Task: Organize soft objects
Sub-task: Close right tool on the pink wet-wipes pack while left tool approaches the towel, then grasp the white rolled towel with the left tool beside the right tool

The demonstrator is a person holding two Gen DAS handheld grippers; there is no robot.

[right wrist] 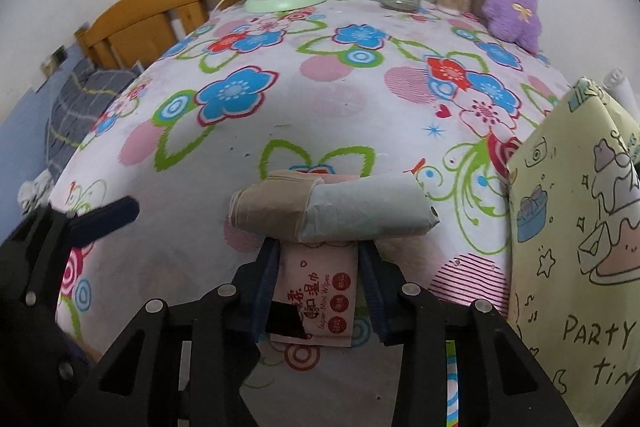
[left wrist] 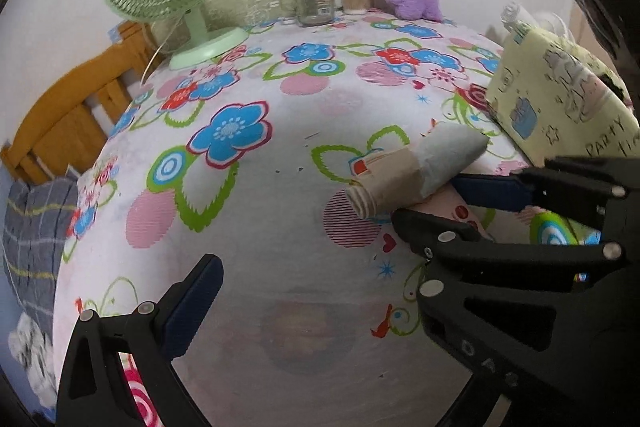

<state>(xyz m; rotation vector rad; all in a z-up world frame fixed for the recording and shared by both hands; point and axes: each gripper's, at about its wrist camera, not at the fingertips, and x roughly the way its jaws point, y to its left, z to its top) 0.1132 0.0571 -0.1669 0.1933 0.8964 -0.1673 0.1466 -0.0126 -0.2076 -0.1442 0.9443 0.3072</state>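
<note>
Pink wipes pack (right wrist: 316, 291) pinched by right gripper (right wrist: 318, 287), left gripper (left wrist: 316, 291) spread, rolled cloth (right wrist: 332, 213) touching pack

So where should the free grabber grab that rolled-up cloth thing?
Probably around the middle of the rolled cloth, near where its beige half meets the grey half. It lies sideways across the table like a log, so the left gripper, open and empty, could straddle it from above, fingers front and back. The right gripper just in front is pinching the pink wipes pack.
</note>
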